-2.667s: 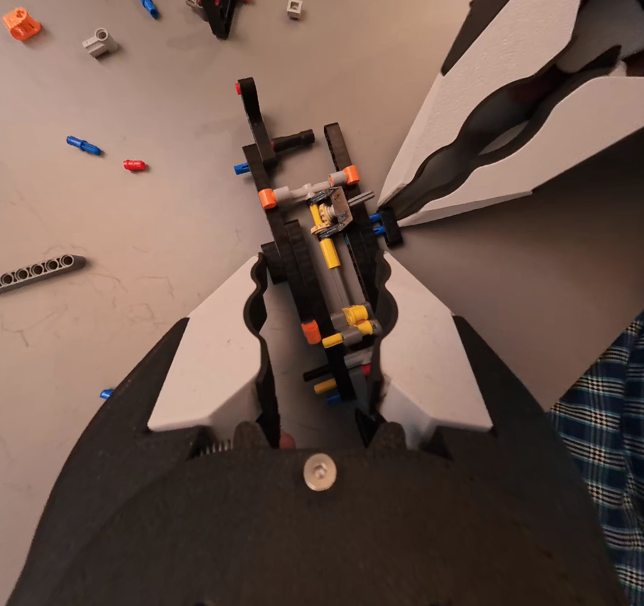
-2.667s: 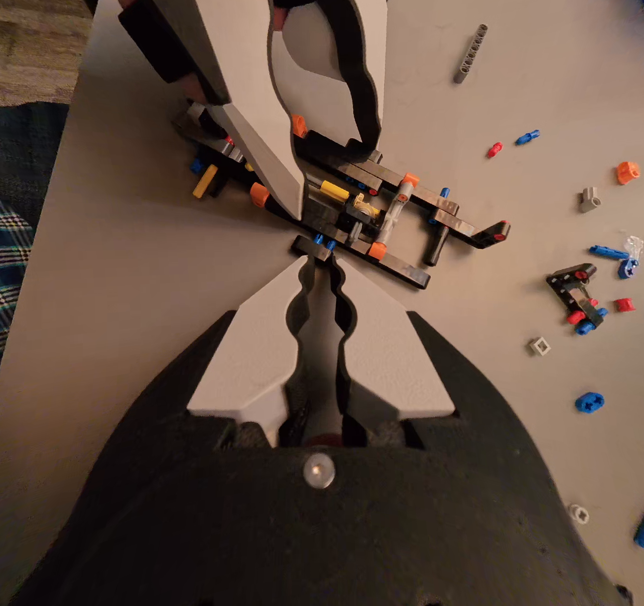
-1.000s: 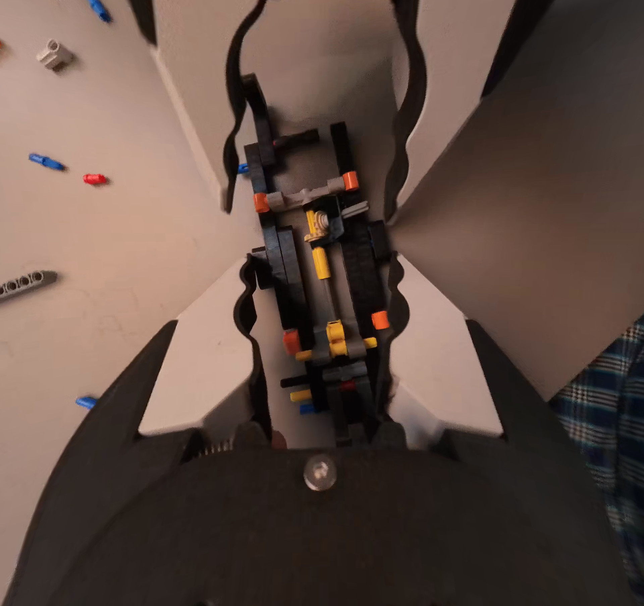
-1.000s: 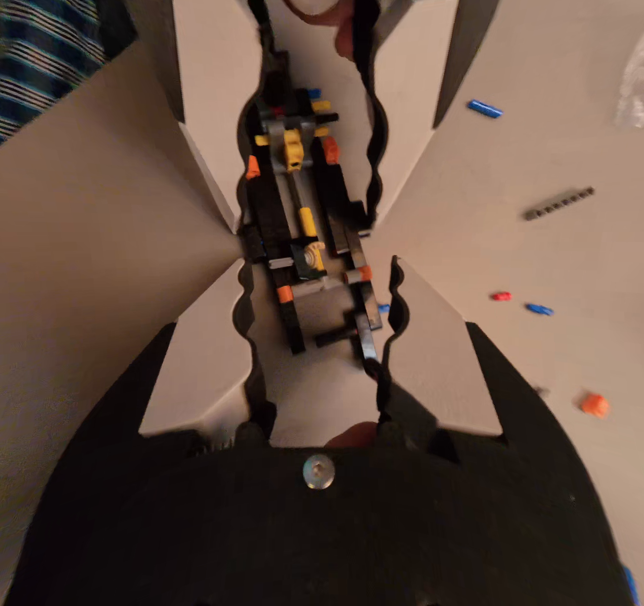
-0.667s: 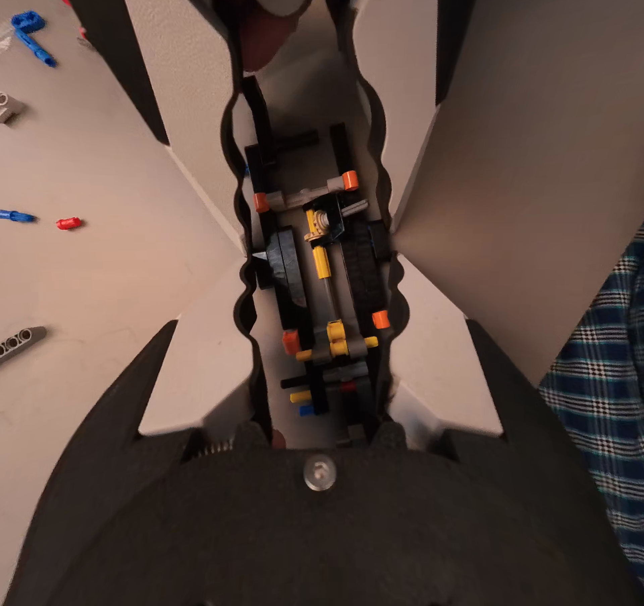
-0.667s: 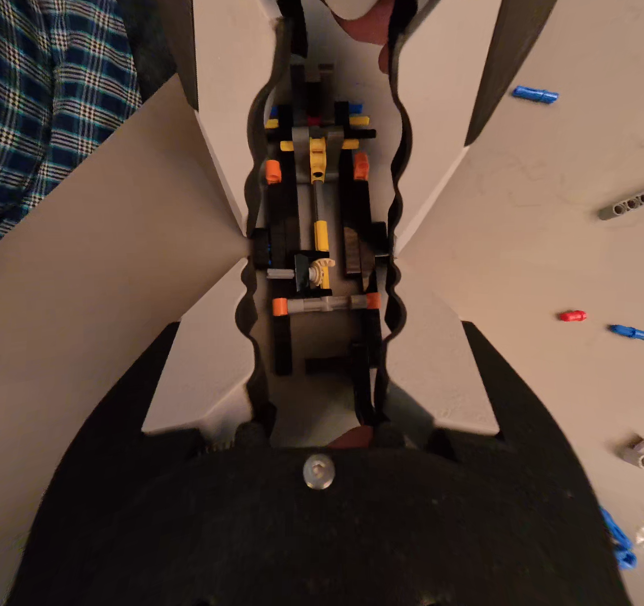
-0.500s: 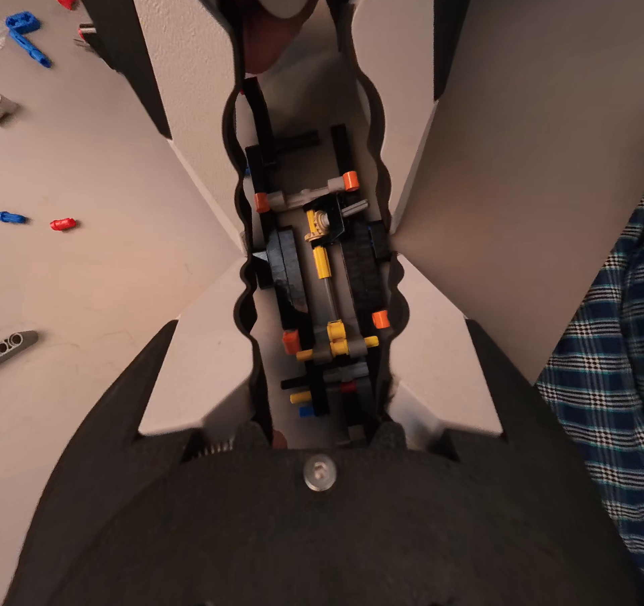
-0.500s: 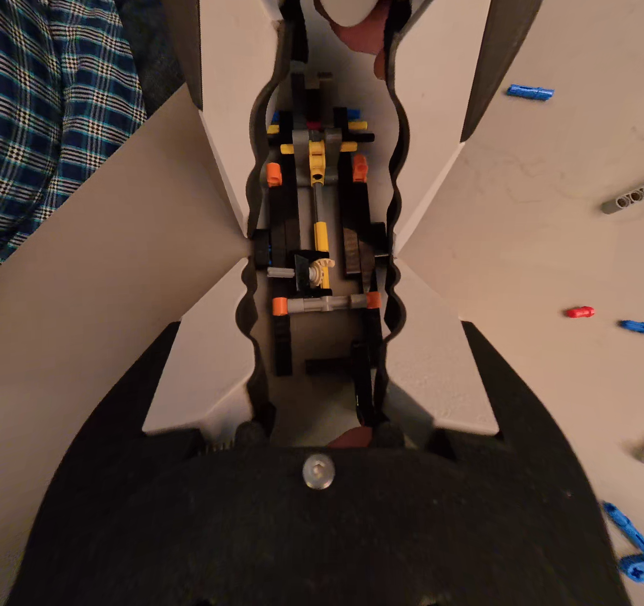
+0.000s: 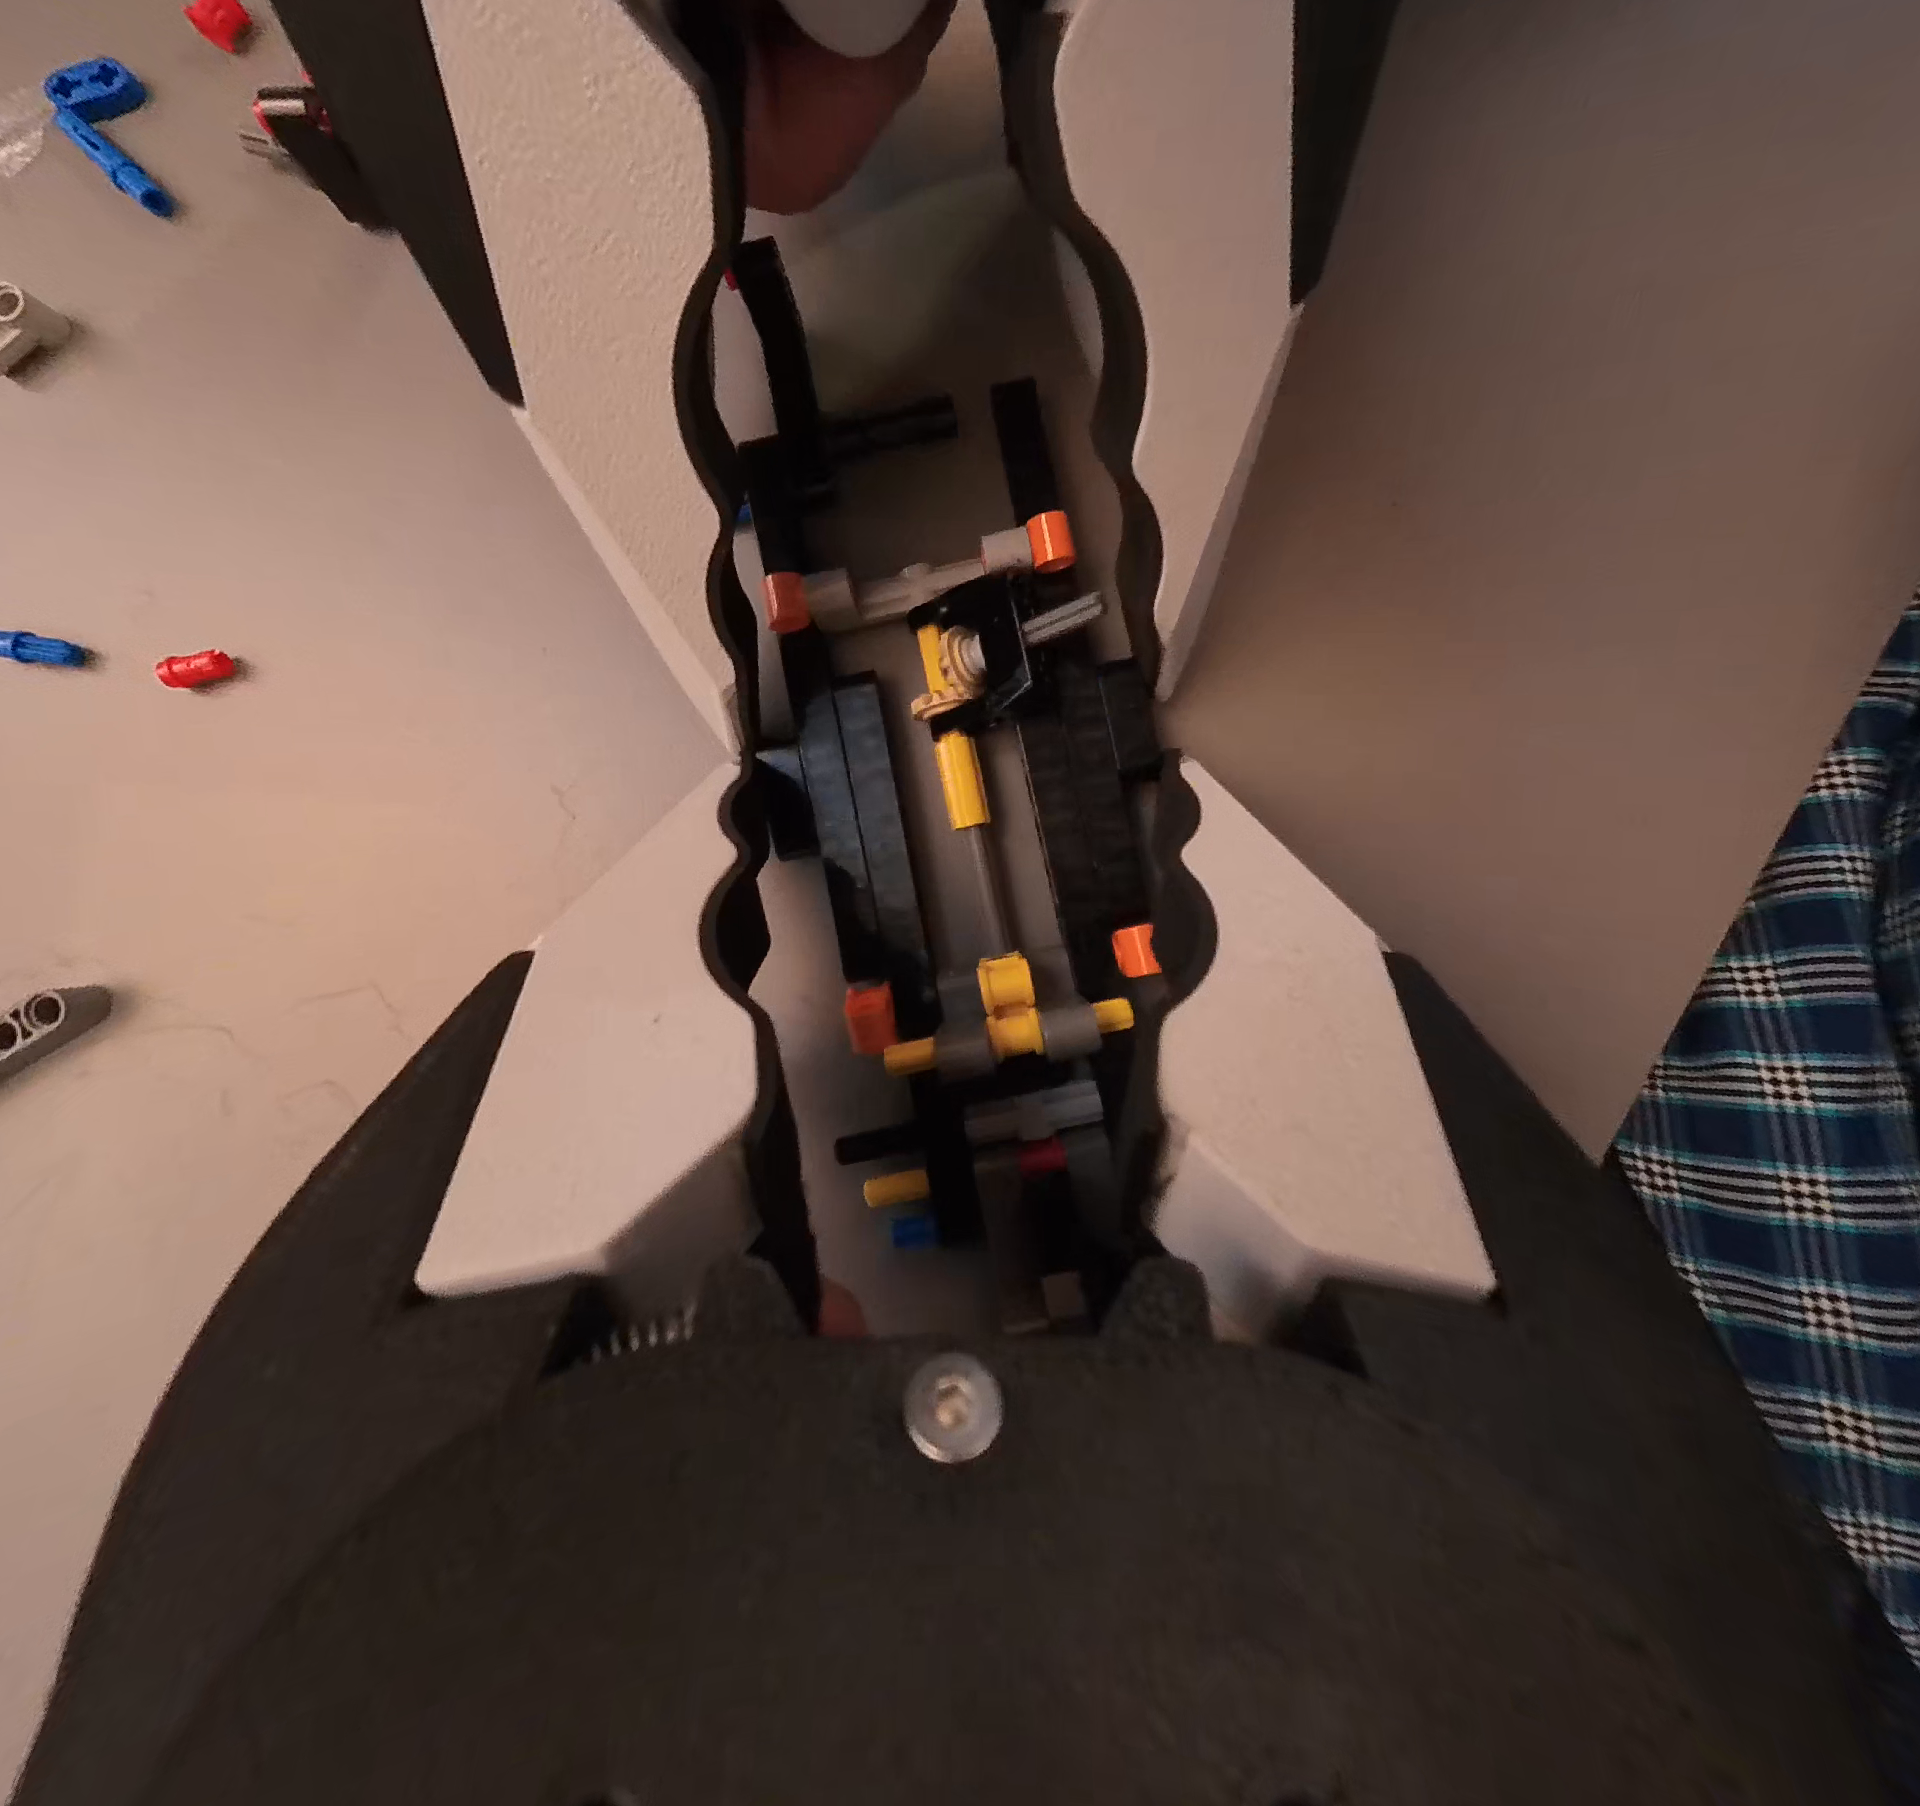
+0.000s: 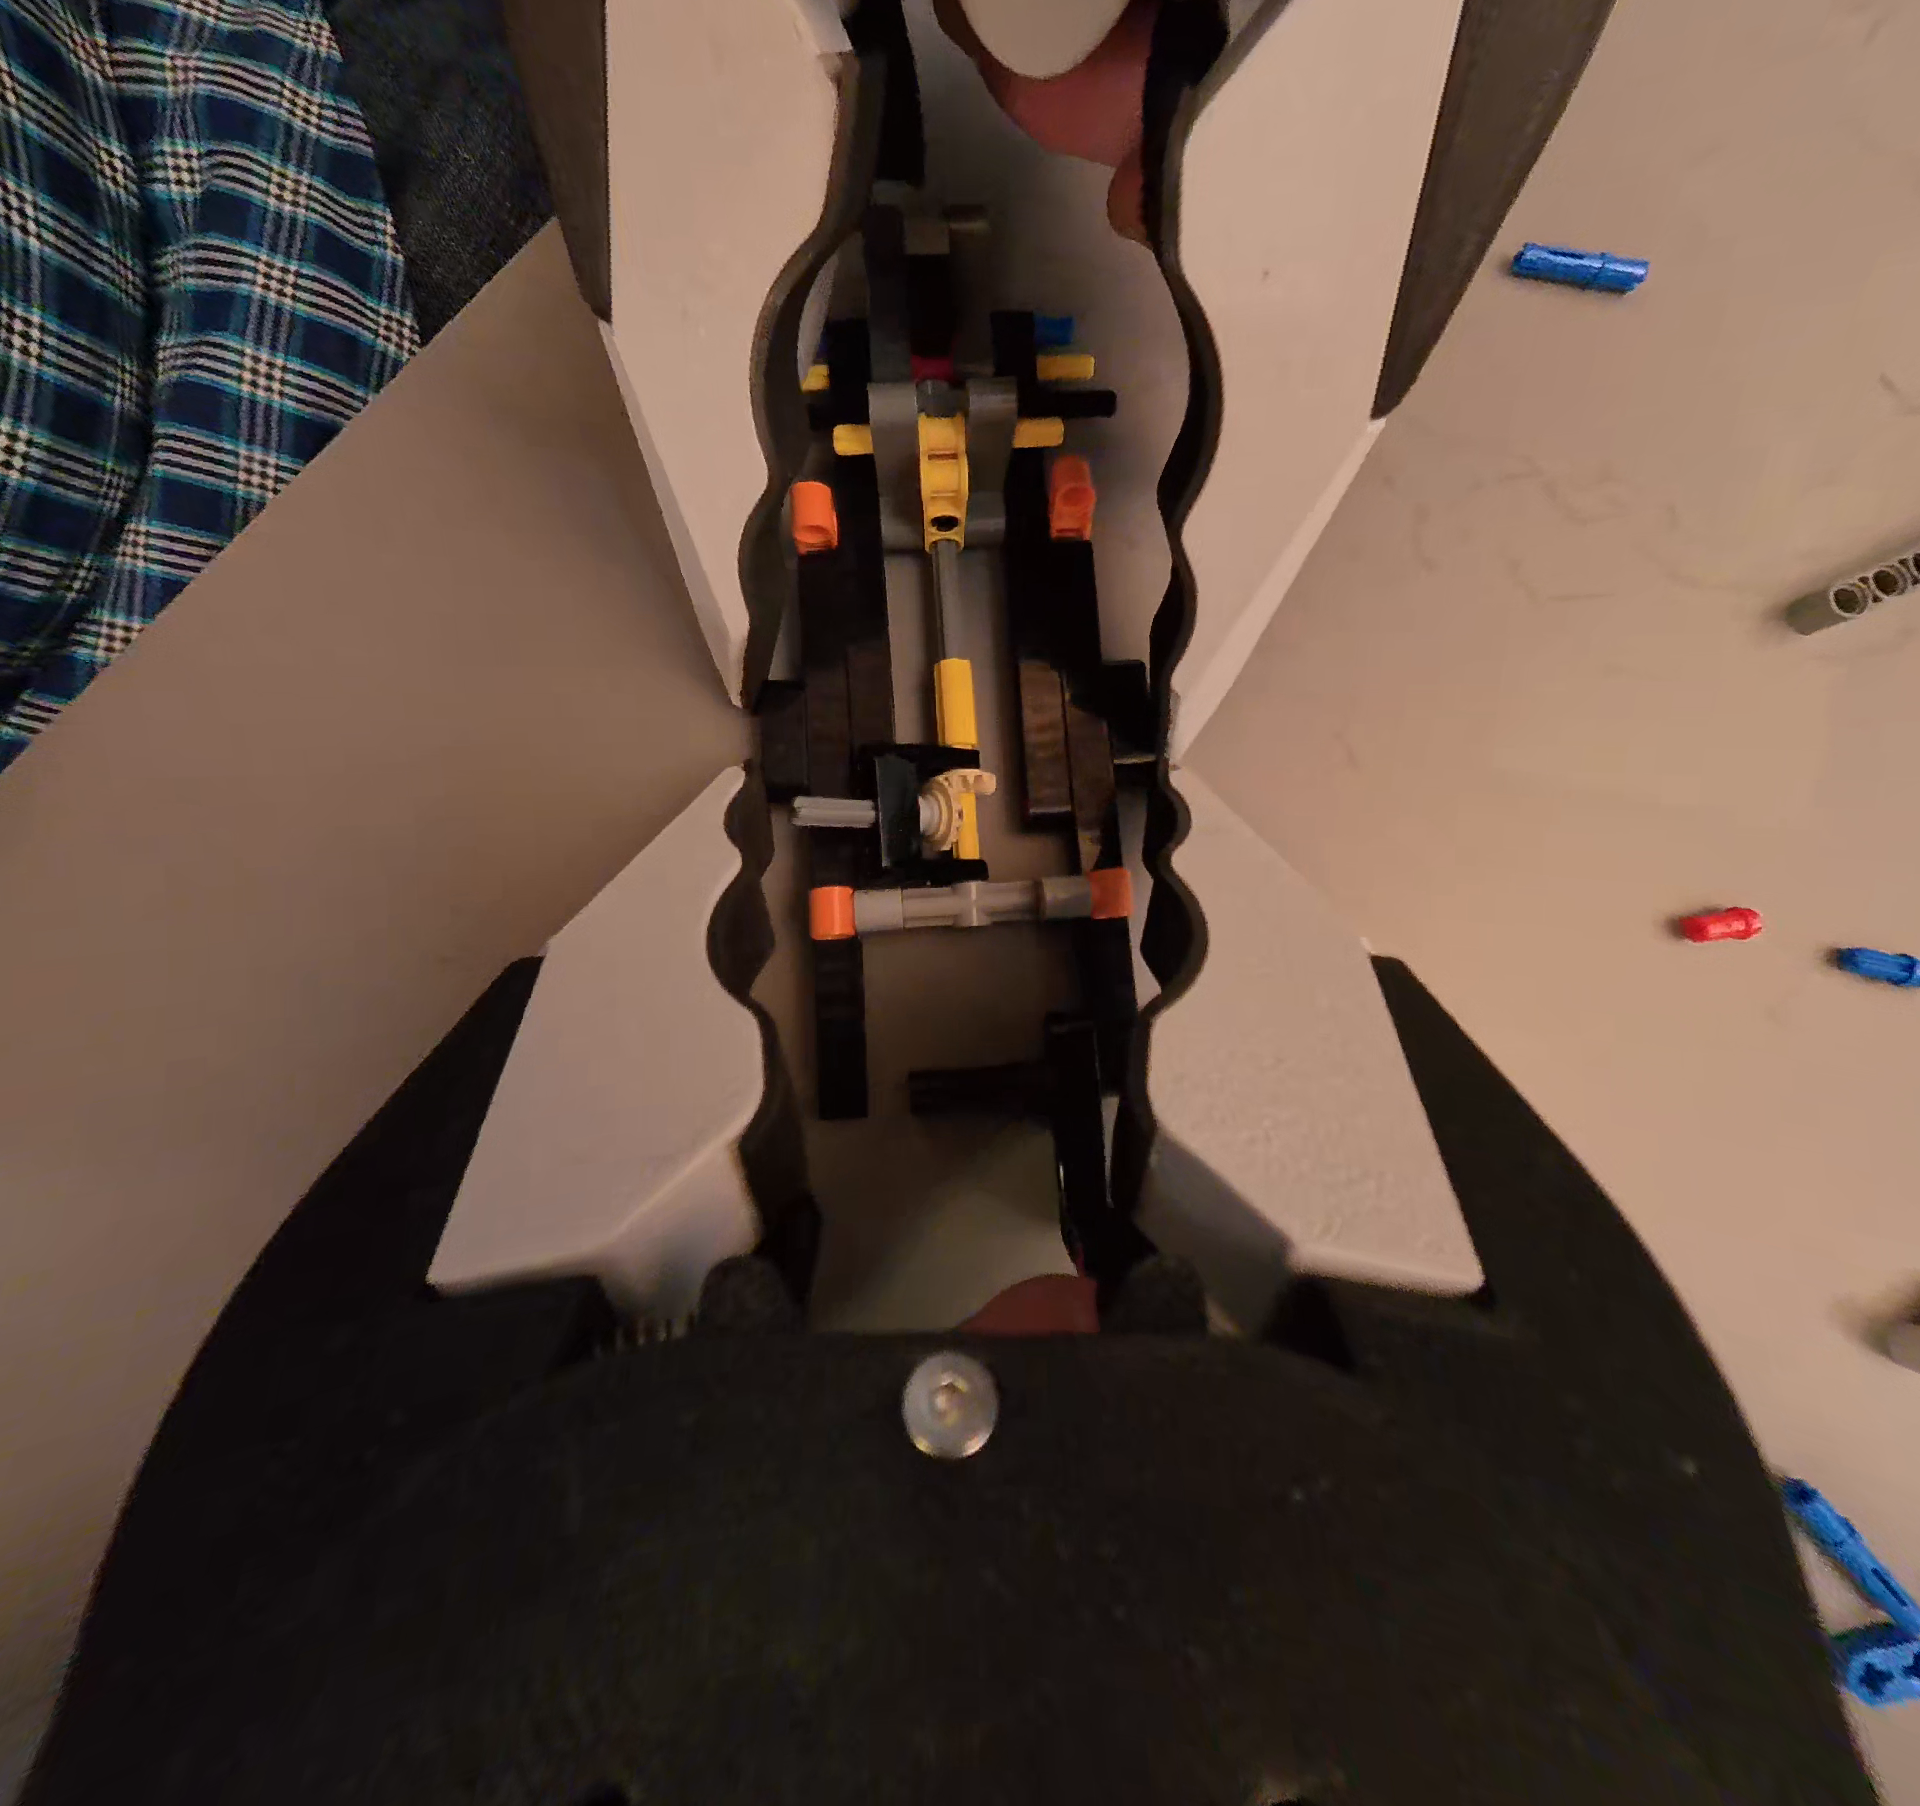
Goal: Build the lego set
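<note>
A long black lego chassis (image 9: 956,821) with a yellow and grey centre axle and orange bushes lies on the beige table (image 9: 312,821). My left gripper (image 9: 956,769) straddles its near end, jaws pressed against both black side beams. The right gripper's white fingers (image 9: 582,250) come in from the far end, tip to tip with mine. In the right wrist view the chassis (image 10: 956,717) lies between the right gripper (image 10: 956,774) jaws, which press on its sides, and the left gripper's fingers (image 10: 707,302) hold the far end.
Loose pieces lie left of the chassis: a blue pin (image 9: 42,648), a red pin (image 9: 194,667), a grey beam (image 9: 47,1024), blue parts (image 9: 104,135). They show at the right in the right wrist view, such as the red pin (image 10: 1720,923). Plaid cloth (image 9: 1787,1029) lies past the table edge. My left and right fingertips are right by each other. From either gripper's tips it is about 10 cm to the red pin (image 10: 1720,923). Seen from the left wrist view (image 9: 192,670) as well.
The right gripper left the chassis's side, swung round to its far end and closed over it, facing my left gripper. In the last half second almost nothing moved.
</note>
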Tool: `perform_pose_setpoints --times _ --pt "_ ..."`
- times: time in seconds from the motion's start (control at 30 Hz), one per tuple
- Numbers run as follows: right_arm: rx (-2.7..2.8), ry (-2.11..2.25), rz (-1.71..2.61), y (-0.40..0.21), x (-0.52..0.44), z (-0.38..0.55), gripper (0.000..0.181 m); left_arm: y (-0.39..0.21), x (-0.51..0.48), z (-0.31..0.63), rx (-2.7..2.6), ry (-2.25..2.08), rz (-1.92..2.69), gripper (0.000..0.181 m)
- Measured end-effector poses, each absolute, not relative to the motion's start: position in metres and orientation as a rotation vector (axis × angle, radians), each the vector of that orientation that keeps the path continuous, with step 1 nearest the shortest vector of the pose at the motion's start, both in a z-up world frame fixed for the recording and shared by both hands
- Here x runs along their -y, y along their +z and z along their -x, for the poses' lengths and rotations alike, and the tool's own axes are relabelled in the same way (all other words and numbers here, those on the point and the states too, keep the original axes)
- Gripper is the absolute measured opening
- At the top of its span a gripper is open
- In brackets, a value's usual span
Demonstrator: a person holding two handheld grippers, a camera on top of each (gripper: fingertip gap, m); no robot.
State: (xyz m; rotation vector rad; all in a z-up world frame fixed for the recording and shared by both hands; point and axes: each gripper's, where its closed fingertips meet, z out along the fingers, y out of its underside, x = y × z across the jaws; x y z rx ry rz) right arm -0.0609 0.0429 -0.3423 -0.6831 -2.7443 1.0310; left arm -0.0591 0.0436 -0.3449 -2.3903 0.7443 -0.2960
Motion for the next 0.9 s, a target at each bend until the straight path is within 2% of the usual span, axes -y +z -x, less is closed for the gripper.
perform_pose_setpoints --times 0.03,0.1,0.27,0.57,0.9 --pt "2.742 1.028 0.688 -0.342 -0.043 0.061 0.071 -0.345 -0.044 0.059 -0.752 -0.283 2.394 0.074" --pt "2.714 1.048 0.715 -0.337 -0.042 0.06 0.087 -0.343 -0.042 0.063 -0.757 -0.252 2.399 0.077" --pt "2.61 1.08 0.78 -0.313 -0.056 0.054 0.084 -0.326 -0.028 0.083 -0.696 -0.204 2.414 0.086" --pt "2.539 0.925 0.976 -0.316 -0.096 0.024 0.085 -0.325 0.022 0.097 -0.611 -0.112 2.503 0.084" --pt "2.606 0.805 0.825 -0.334 -0.079 0.037 0.088 -0.34 0.036 0.098 -0.557 -0.044 2.528 0.075"
